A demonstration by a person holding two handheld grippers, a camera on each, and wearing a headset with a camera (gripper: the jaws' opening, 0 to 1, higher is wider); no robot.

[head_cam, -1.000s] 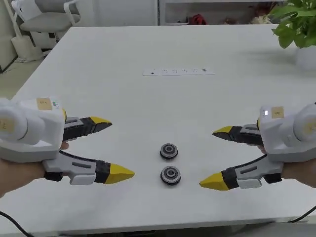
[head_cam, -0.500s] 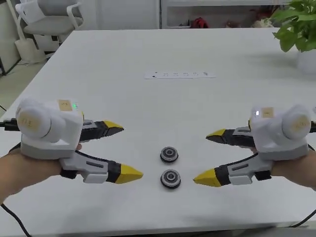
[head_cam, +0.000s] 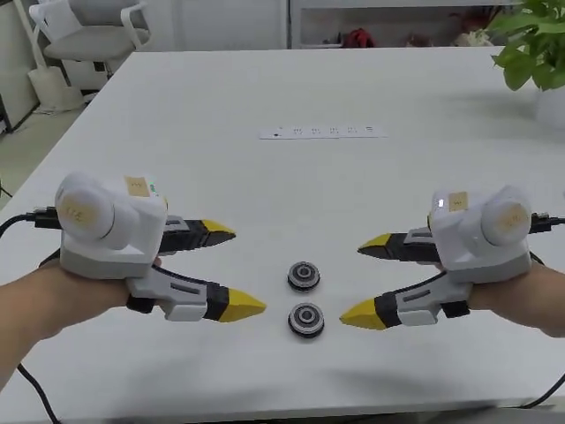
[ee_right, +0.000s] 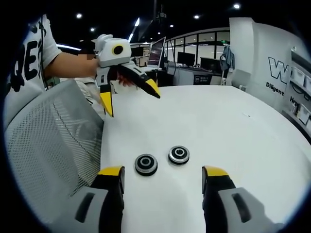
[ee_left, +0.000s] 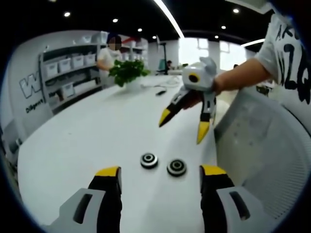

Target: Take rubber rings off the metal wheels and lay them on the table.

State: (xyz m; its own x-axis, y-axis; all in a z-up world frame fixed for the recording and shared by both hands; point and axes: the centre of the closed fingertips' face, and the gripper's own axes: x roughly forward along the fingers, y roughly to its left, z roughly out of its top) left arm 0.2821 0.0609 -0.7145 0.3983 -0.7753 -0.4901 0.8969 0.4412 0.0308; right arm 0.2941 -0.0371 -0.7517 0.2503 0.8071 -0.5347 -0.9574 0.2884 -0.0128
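Two small metal wheels with black rubber rings lie flat on the white table (head_cam: 265,177), a far wheel (head_cam: 303,276) and a near wheel (head_cam: 306,319). My left gripper (head_cam: 237,268) is open to their left, with its yellow tips a short way off. Open as well, my right gripper (head_cam: 360,278) faces them from the right. Nothing sits between either pair of jaws. The left gripper view has the far wheel (ee_left: 149,160) and near wheel (ee_left: 177,167) just beyond its own gripper (ee_left: 160,172). In the right gripper view the near wheel (ee_right: 146,164) and far wheel (ee_right: 179,155) lie ahead of its gripper (ee_right: 163,171).
A white power strip (head_cam: 322,132) lies flat mid-table beyond the wheels. A potted plant (head_cam: 530,44) stands at the far right corner. An office chair (head_cam: 84,35) is past the far left edge. A mesh chair back (ee_right: 48,145) is close to the table's front edge.
Both grippers have moved inward toward the two wheels, still open. The wheels have not moved.
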